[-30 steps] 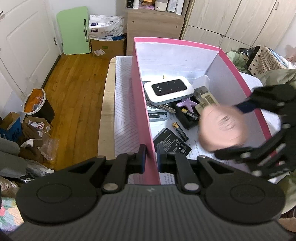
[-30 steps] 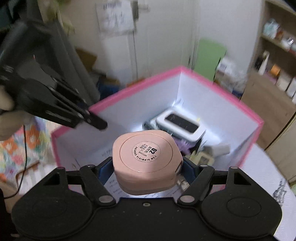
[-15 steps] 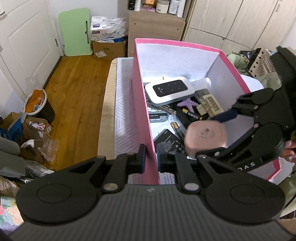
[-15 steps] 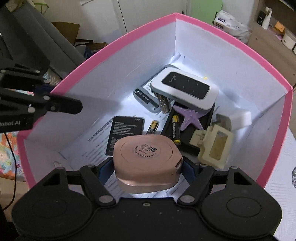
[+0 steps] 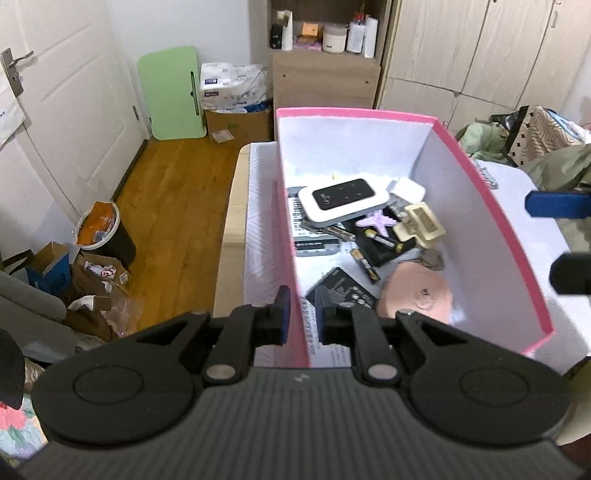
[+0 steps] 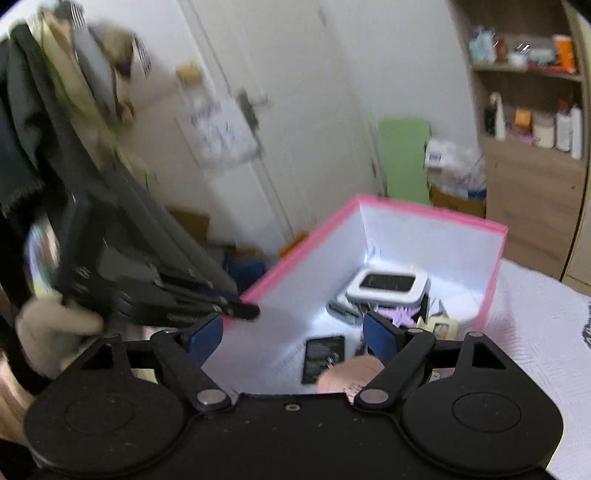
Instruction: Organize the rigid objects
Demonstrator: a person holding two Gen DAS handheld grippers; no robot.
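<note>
**Right gripper spread wide above pink box**

Right gripper (image 6: 293, 334) stood spread, empty. Left gripper (image 5: 302, 314) pinched the pink box (image 5: 491, 206) wall. Inside lay a smooth rounded pink case (image 5: 415, 297), its printing unreadable, beside a glossy white router (image 5: 343, 199).

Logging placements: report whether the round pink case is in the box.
In. The round pink case lies on the pink box floor; right tongs open, empty.

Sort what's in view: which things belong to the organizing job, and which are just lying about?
Job:
pink box, its wall pinched by the left gripper
pink round case lying inside
white router, beige clip, batteries in the box
right gripper, open

Lying about:
green board
bin
shelf bottles
</note>
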